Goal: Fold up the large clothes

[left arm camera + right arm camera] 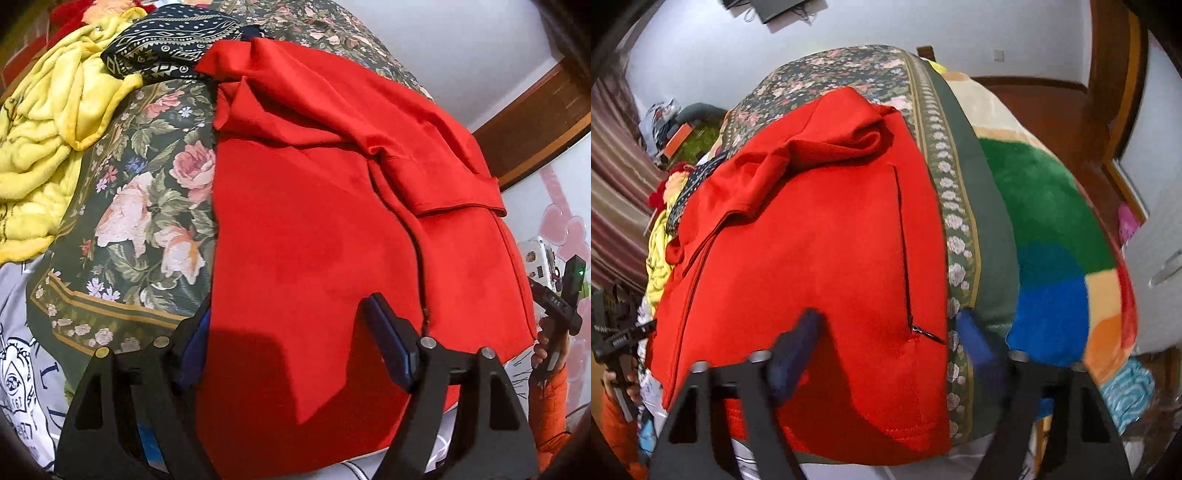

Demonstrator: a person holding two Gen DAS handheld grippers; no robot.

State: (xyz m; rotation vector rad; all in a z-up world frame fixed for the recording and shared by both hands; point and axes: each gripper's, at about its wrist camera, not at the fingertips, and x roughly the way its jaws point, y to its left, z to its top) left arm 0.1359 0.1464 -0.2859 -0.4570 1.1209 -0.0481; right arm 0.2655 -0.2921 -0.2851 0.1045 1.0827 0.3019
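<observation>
A large red jacket [314, 206] lies spread on a floral bedspread [140, 192], with a sleeve folded across its upper part. My left gripper [286, 332] is open, its blue-padded fingers standing over the jacket's near left hem. In the right wrist view the jacket [820, 240] shows a zipped pocket with a metal pull [925, 332]. My right gripper [886, 343] is open over the jacket's near right hem, its right finger above the bedspread's border [956, 236]. Neither gripper holds cloth.
A yellow fleece blanket [40, 147] and a navy patterned cloth [166, 48] lie at the far left. A multicoloured plush blanket [1052, 240] lies right of the bedspread. A white printed sheet [18, 369] is at the near edge. Wooden door frames stand behind.
</observation>
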